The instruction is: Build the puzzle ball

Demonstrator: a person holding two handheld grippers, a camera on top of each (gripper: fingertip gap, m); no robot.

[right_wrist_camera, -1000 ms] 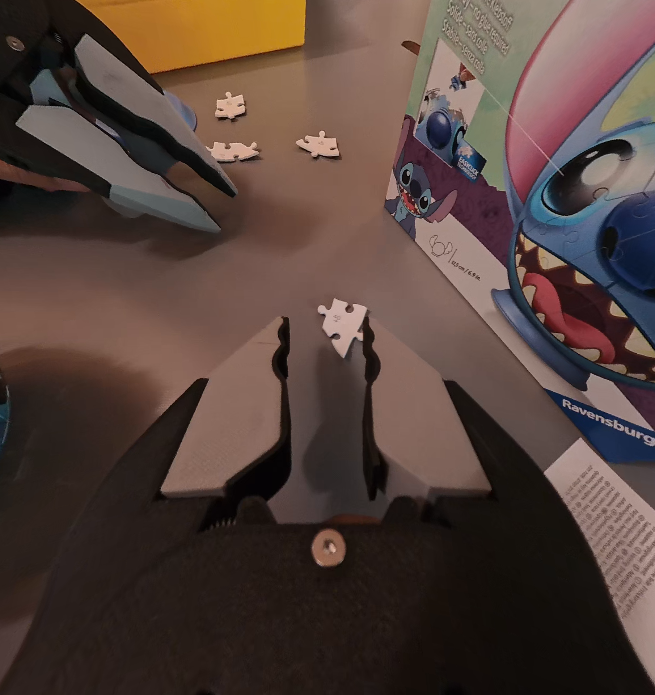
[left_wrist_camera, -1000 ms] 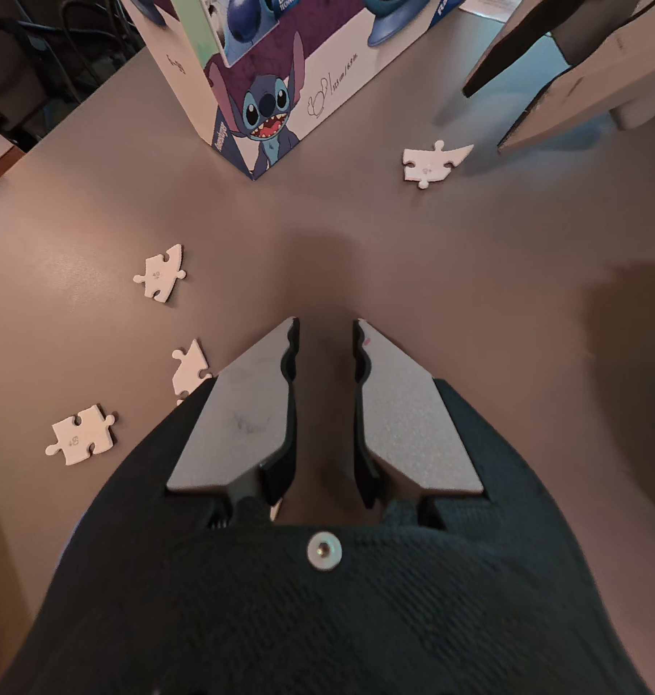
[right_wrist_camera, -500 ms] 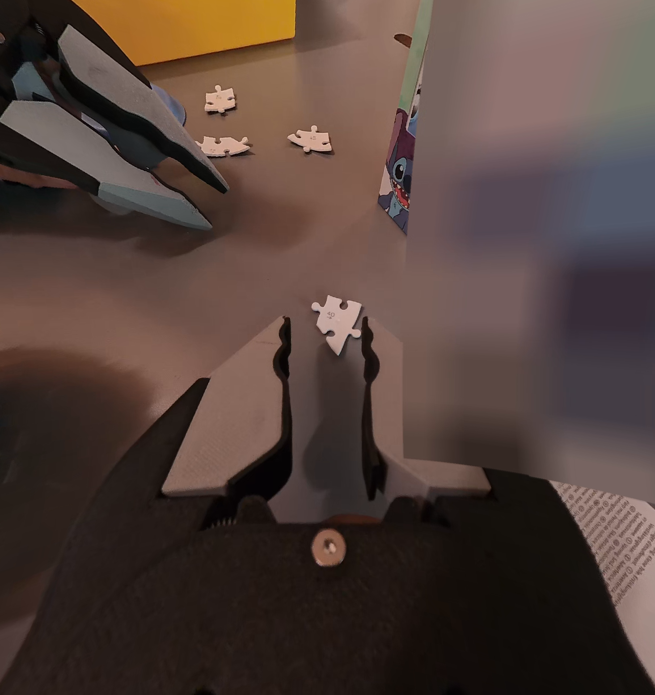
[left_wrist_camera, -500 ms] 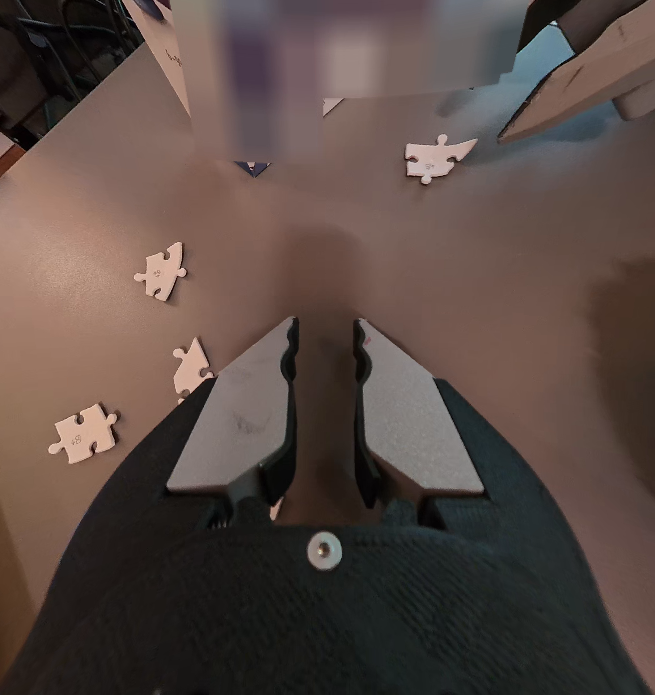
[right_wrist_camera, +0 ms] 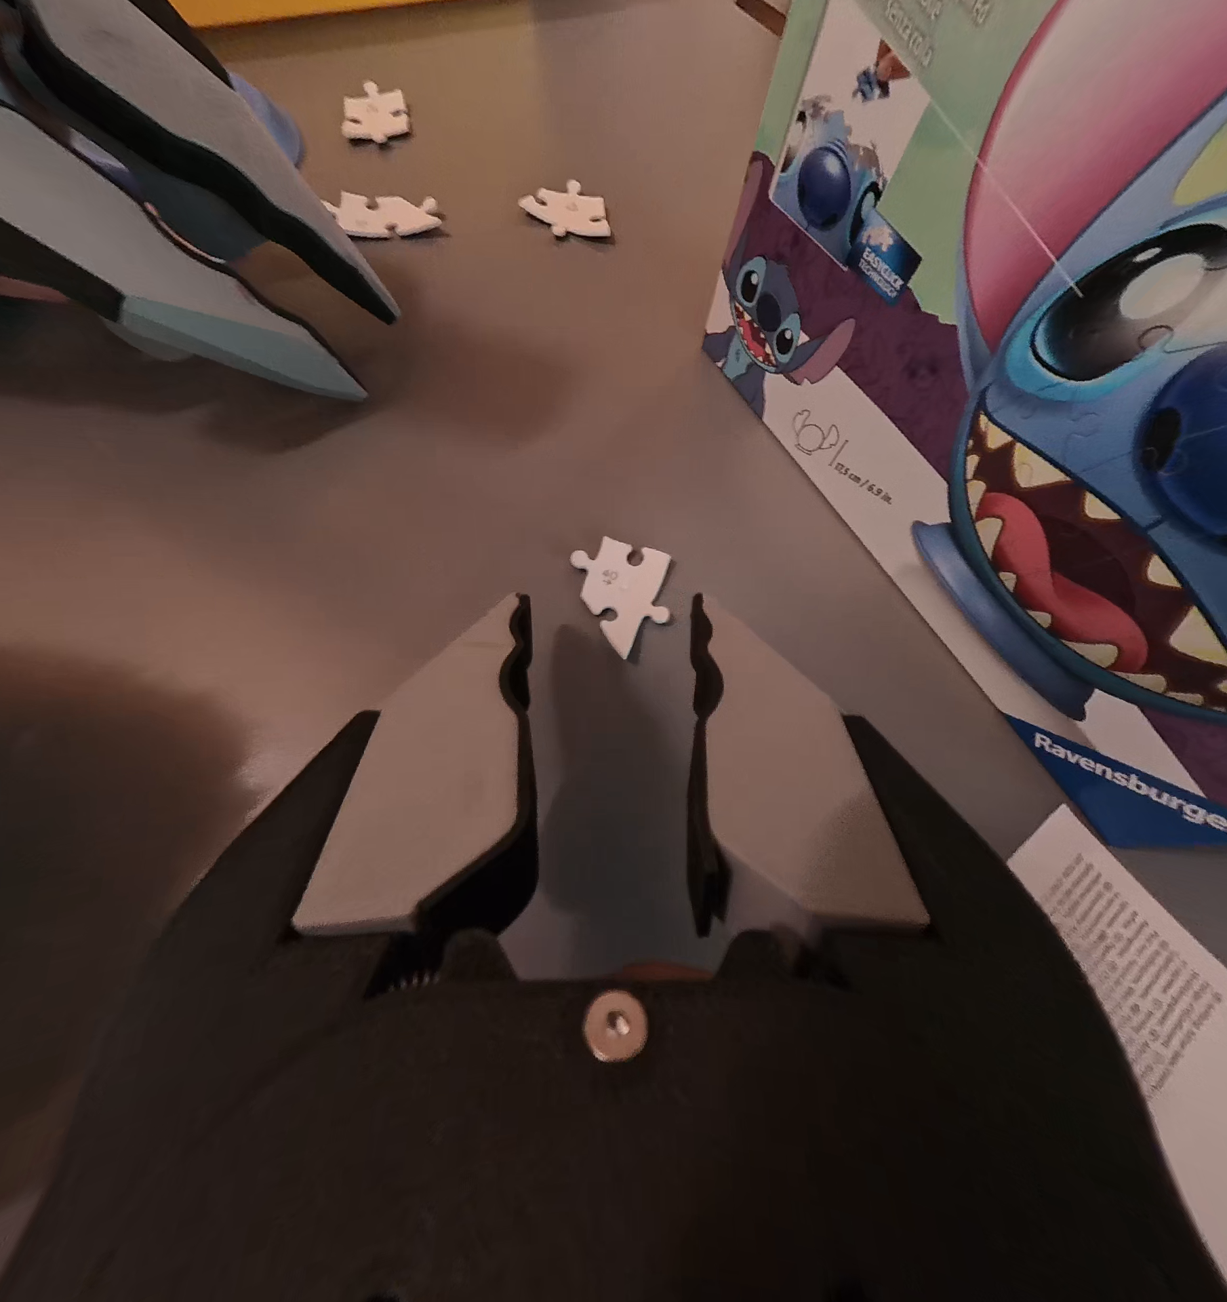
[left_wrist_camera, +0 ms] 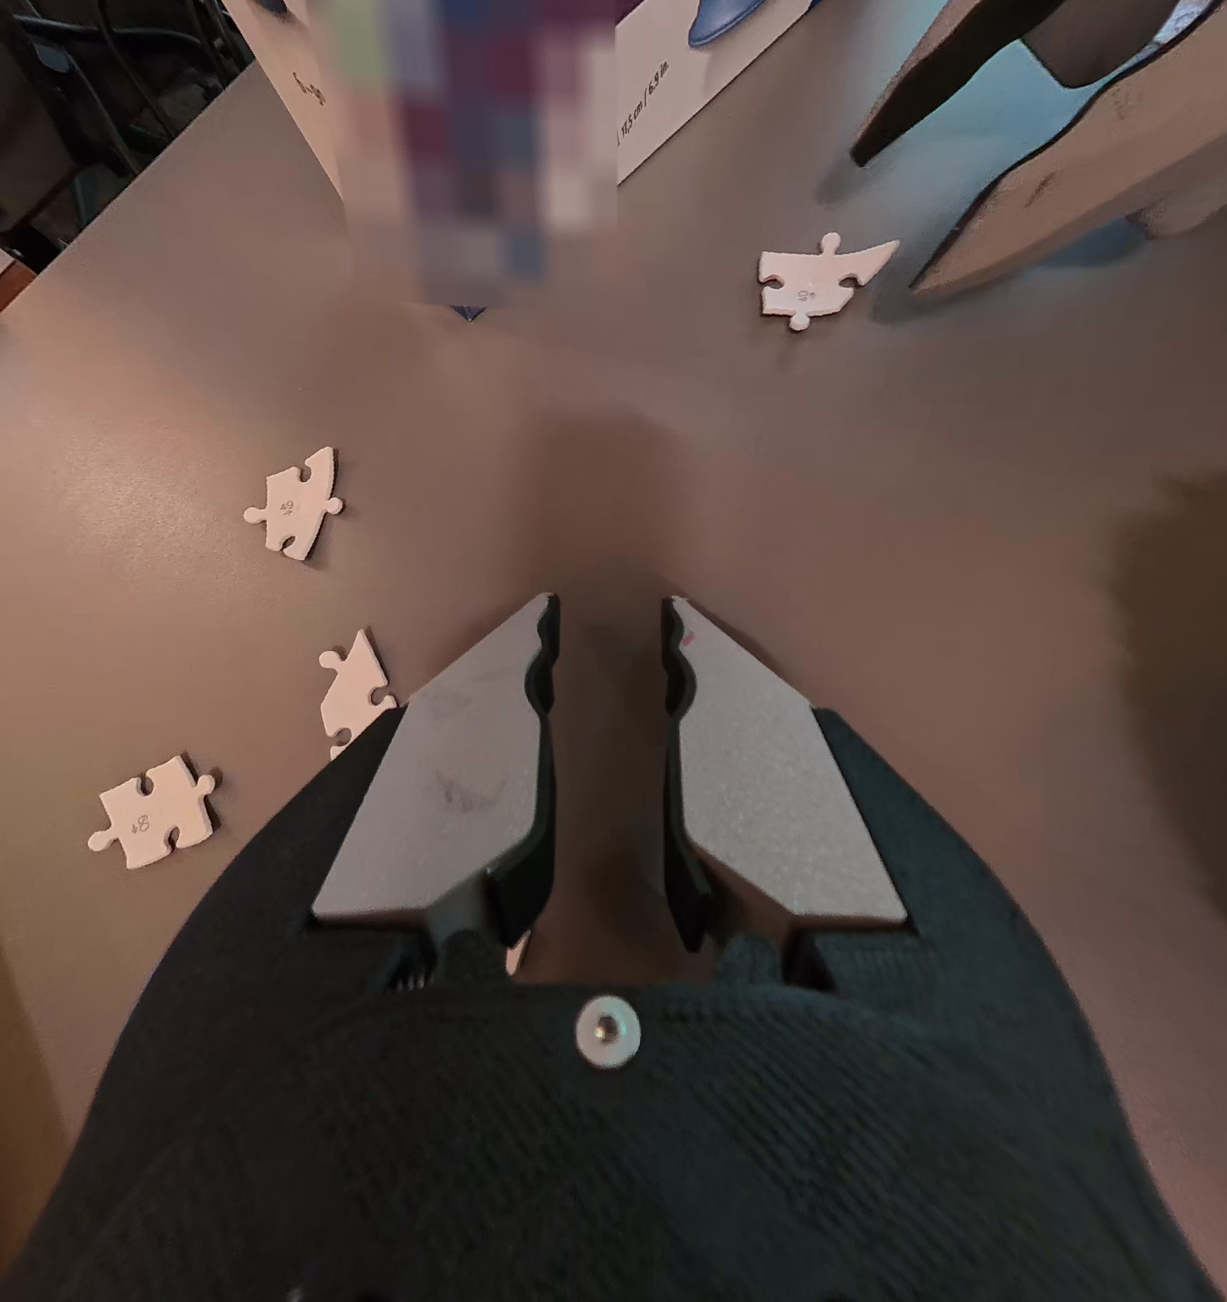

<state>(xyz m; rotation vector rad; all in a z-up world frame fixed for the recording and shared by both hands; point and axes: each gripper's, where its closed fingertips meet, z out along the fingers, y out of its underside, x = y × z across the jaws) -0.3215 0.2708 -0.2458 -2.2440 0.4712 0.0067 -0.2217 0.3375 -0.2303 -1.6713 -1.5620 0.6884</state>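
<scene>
A white puzzle piece [right_wrist_camera: 621,600] lies blank side up on the grey table [right_wrist_camera: 456,493], just ahead of the right gripper [right_wrist_camera: 607,609], whose jaws are spread and empty, seemingly lined up to pinch it. Right of the piece stands the puzzle box [right_wrist_camera: 1019,352]. Beyond it the left gripper [left_wrist_camera: 611,609] hovers parted, holding nothing, near three more pieces [left_wrist_camera: 294,504].

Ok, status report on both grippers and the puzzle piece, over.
Both hand-held grippers open, empty. Right low over the table, white puzzle piece lying flat just ahead of its tips, not gripped. Puzzle box close on the right.
</scene>
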